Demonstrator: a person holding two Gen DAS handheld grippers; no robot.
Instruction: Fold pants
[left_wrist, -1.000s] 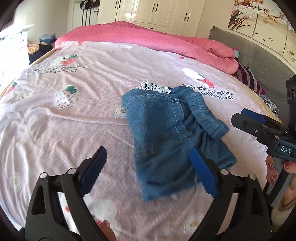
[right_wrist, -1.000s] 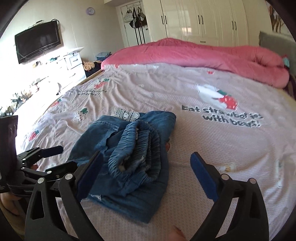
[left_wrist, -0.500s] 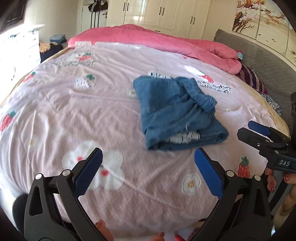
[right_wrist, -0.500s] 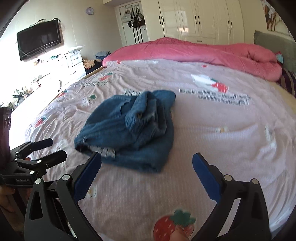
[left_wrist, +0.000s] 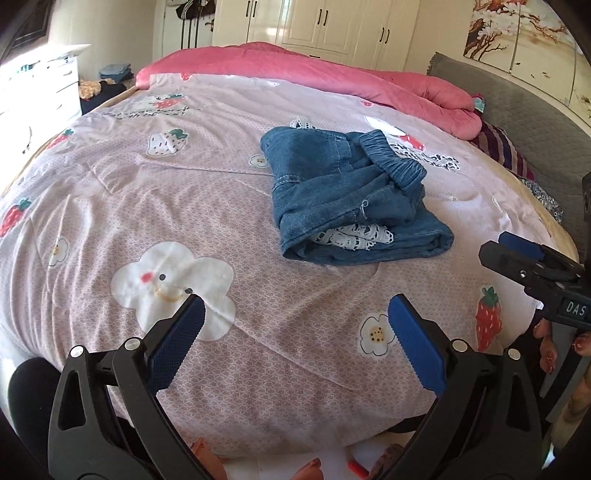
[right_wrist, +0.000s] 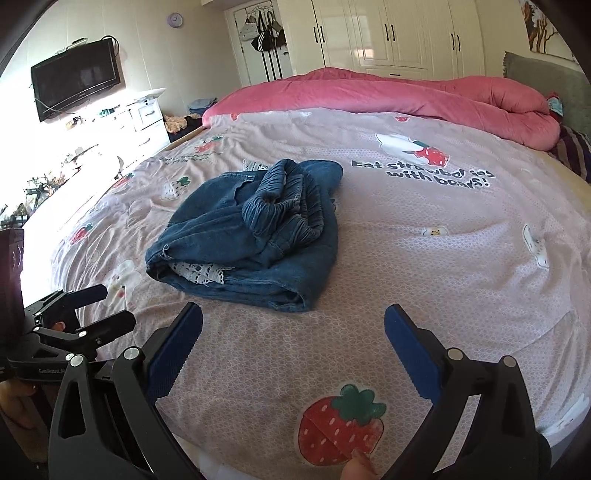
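folded blue denim pants resting on the pink strawberry bedspread, about mid-bed, well short of the rolled pink quilt behind. judged soft and floppy but fairly thick for cloth, light enough to lift, not slippery, not fragile. layers stacked loosely; bunched elastic waistband heaped on top of the pants, white lace trim peeking out of the near open edge. best hold, as a guess: the thick folded edge nearest the tools, pinching all layers together; a pinch on the top layer alone likely to peel the fold apart. left tool released, jaws wide, nothing between, well short of the pants. right tool likewise spread wide and empty, near side of the pants, apart from them.
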